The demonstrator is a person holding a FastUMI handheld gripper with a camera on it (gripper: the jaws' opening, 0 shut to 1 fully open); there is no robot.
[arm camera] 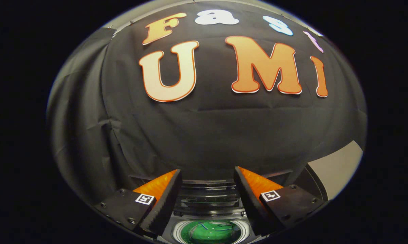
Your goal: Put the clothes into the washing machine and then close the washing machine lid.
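We hold the gripper [208,193] high and level, facing the booth's black wall [207,135], so the washer [209,211] sits low between the fingers [166,200]. The fingers stand apart with nothing between them: the tongs are released and carry no cloth.

Below and between the fingertips we see the round drum opening [211,232] with something green [204,234] inside it. We take that to be the clothes already lying in the drum, though so little of it shows that we cannot be sure. Just beyond the opening, dark stacked ridges rise toward the wall; we judge them to be the lid [209,198], folded back and standing open behind the drum. A pale panel [339,166] shows off past the right finger.

If the green is the laundry, the loading step looks finished, and the open fingers fit that: nothing is left to grip. What remains, as we read it, is closing the lid. We would want to reach over its raised edge and draw it forward and down, taking care that no cloth hangs over the rim.
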